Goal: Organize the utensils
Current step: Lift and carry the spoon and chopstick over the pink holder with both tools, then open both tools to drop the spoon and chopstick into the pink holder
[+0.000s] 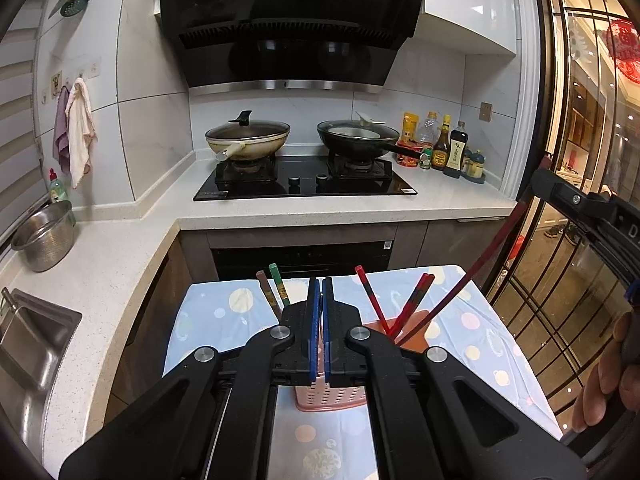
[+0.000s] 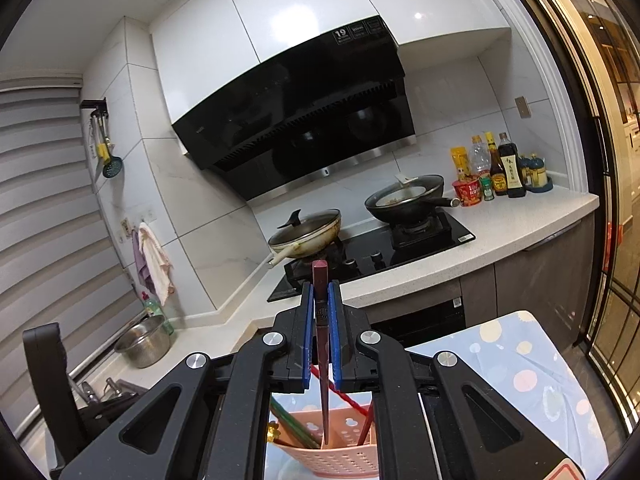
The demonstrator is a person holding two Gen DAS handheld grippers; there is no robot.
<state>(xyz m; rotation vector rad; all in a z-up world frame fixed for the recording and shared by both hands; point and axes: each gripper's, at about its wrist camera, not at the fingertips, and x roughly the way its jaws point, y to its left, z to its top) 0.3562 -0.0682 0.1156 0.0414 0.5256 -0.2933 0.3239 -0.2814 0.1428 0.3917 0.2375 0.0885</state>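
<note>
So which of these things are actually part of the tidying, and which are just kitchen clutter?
Part of the job:
- pink slotted plastic holder
- dark red chopstick clamped in the right fingers
- red chopsticks and green chopstick standing in the holder

Just lying about:
- lidded cream wok
- black frying pan
- sauce bottles
- steel colander

pink basket [image 1: 330,396]: left wrist view shows only a lattice strip between the left gripper's arms; its rim is hidden.
brown and green chopsticks [image 1: 276,290]: lower ends hidden behind the left gripper [image 1: 321,292].
dark red chopstick [image 2: 322,360]: tip inside the basket, contact not discernible.
sink [image 1: 28,344]: cut by the left edge.
bottle labels [image 2: 505,176]: too small to read.
hand [image 1: 608,376]: cut by the right edge.
</note>
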